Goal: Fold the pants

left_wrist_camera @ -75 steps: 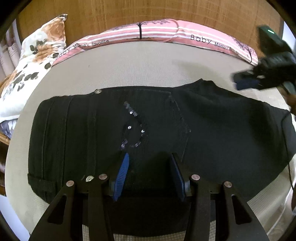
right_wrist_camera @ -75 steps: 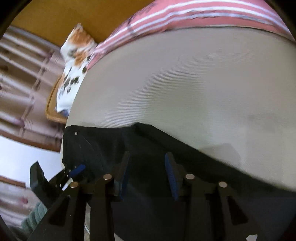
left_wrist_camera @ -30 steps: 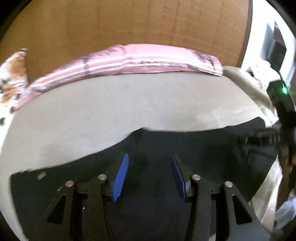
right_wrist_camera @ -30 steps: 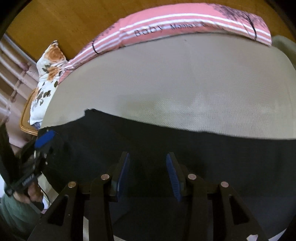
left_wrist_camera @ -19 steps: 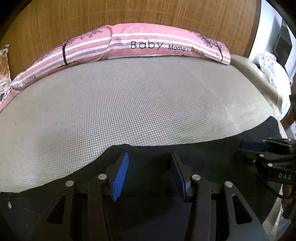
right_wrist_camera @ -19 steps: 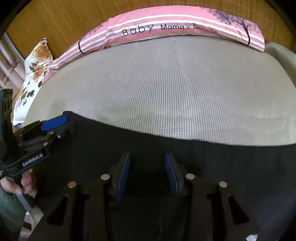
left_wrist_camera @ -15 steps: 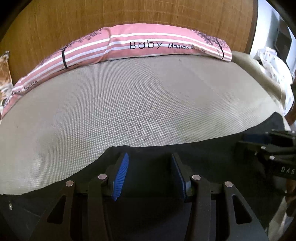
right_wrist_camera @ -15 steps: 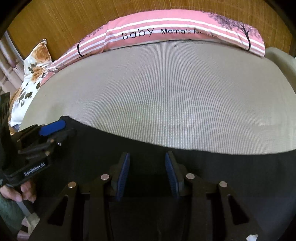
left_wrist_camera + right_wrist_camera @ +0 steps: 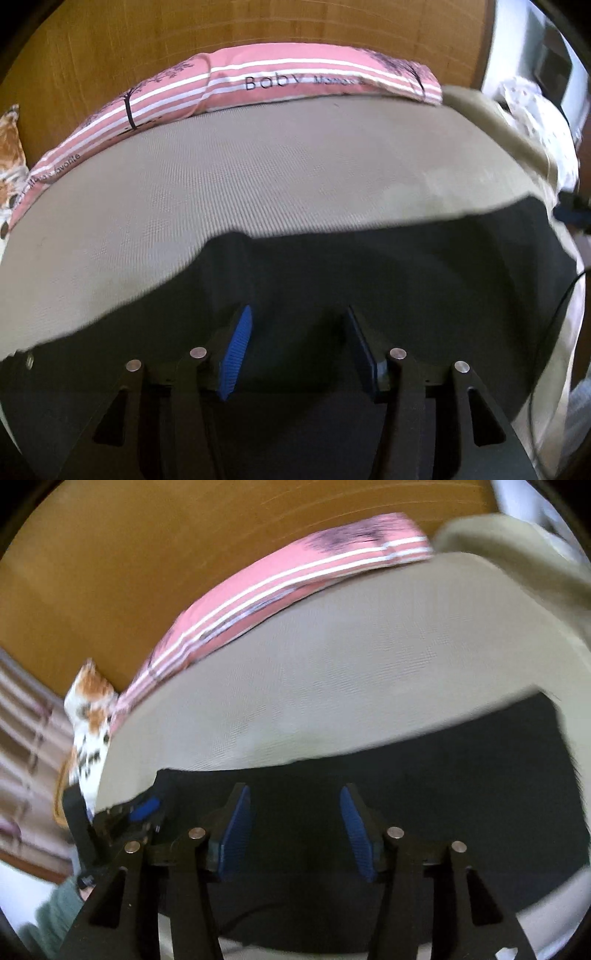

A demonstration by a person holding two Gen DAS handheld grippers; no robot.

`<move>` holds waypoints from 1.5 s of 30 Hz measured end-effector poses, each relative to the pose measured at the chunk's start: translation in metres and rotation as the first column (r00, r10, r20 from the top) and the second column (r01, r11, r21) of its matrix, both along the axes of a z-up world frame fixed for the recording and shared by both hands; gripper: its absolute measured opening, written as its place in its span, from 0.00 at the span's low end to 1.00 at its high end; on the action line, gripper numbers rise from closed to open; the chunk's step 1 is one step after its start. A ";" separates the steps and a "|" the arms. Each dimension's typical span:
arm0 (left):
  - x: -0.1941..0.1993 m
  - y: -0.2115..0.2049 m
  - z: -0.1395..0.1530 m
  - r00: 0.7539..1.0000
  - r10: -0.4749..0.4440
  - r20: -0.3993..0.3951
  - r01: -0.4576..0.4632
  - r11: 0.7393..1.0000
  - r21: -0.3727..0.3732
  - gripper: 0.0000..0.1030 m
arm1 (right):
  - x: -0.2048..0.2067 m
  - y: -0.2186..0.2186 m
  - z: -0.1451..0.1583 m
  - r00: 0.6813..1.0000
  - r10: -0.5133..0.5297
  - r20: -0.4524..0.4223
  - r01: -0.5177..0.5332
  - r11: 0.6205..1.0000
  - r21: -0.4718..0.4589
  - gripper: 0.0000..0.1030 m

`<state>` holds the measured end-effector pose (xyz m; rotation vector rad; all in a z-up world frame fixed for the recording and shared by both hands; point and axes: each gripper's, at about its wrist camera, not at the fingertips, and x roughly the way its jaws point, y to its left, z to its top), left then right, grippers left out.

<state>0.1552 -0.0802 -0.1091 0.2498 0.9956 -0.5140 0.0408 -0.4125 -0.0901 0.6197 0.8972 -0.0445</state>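
Black pants (image 9: 369,266) lie on the beige mattress (image 9: 258,177); behind, a pink pillow (image 9: 295,79) reads "Baby". The left gripper (image 9: 300,349) and the right gripper (image 9: 295,827) are opening, with only cloth below them.

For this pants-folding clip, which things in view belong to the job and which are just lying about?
Part of the job:
- black pants, spread on the bed
- left claw, jaws opening, no cloth visibly pinched
- right claw, jaws opening, likewise

Just lying about:
- pink striped "Baby" pillow
- floral pillow
- beige mattress cover
- wooden headboard
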 end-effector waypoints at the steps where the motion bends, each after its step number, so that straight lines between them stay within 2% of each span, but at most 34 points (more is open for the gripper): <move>1: -0.010 0.002 -0.001 1.000 -0.006 0.005 0.005 1.000 0.014 0.53 | -0.013 -0.010 -0.002 1.000 -0.031 -0.003 0.031 0.999 0.007 0.48; 4: -0.036 0.012 -0.006 1.000 -0.001 0.000 0.001 1.000 0.029 0.53 | -0.049 -0.042 -0.014 0.991 -0.131 -0.038 0.132 0.991 0.030 0.48; 6: -0.046 0.018 -0.013 0.998 0.004 -0.055 -0.003 1.000 0.022 0.54 | -0.075 -0.061 -0.025 0.979 -0.196 -0.054 0.200 0.978 0.066 0.48; 7: -0.056 0.022 -0.012 0.999 0.013 -0.029 -0.012 1.000 0.011 0.55 | -0.090 -0.072 -0.031 0.969 -0.236 -0.069 0.241 0.968 0.074 0.48; 13: -0.088 0.031 -0.011 0.999 0.005 -0.050 -0.004 1.000 0.023 0.58 | -0.138 -0.107 -0.063 0.926 -0.359 -0.121 0.373 0.919 0.129 0.49; 17: -0.093 0.033 -0.007 0.997 0.027 -0.068 -0.025 0.999 0.027 0.58 | -0.147 -0.119 -0.082 0.912 -0.387 -0.136 0.406 0.899 0.162 0.50; 20: -0.094 0.029 0.000 0.997 0.027 -0.067 -0.026 1.000 0.018 0.58 | -0.147 -0.124 -0.087 0.911 -0.397 -0.108 0.411 0.893 0.183 0.50; 25: -0.101 0.005 0.011 0.998 -0.035 -0.049 0.036 0.999 0.007 0.58 | -0.135 -0.133 -0.092 0.907 -0.419 -0.052 0.420 0.886 0.196 0.50; 29: -0.104 -0.023 0.010 0.994 -0.101 -0.046 0.102 0.995 0.017 0.58 | -0.132 -0.143 -0.097 0.890 -0.455 0.018 0.439 0.867 0.235 0.49; 35: -0.106 -0.044 -0.002 0.987 -0.144 -0.071 0.147 0.988 0.047 0.58 | -0.141 -0.151 -0.108 0.875 -0.481 0.058 0.448 0.848 0.282 0.34; 37: -0.102 -0.042 -0.008 0.986 -0.133 -0.103 0.137 0.990 0.036 0.58 | -0.144 -0.149 -0.110 0.874 -0.479 0.078 0.440 0.850 0.291 0.34; 39: -0.101 -0.041 -0.008 0.987 -0.127 -0.099 0.131 0.991 0.029 0.58 | -0.141 -0.148 -0.109 0.876 -0.476 0.082 0.438 0.854 0.279 0.34; 40: -0.101 -0.042 -0.009 0.987 -0.127 -0.096 0.131 0.991 0.033 0.58 | -0.139 -0.148 -0.109 0.878 -0.473 0.073 0.438 0.855 0.276 0.31; 41: -0.101 -0.043 -0.009 0.988 -0.129 -0.090 0.132 0.990 0.039 0.58 | -0.135 -0.148 -0.111 0.886 -0.462 0.051 0.431 0.858 0.279 0.18; 42: -0.101 -0.044 -0.009 0.988 -0.129 -0.087 0.133 0.990 0.042 0.59 | -0.130 -0.147 -0.113 0.889 -0.457 0.031 0.429 0.855 0.291 0.10; 45: -0.097 -0.037 -0.006 0.990 -0.103 -0.093 0.105 0.994 0.017 0.59 | -0.127 -0.144 -0.105 0.885 -0.466 0.022 0.438 0.846 0.304 0.10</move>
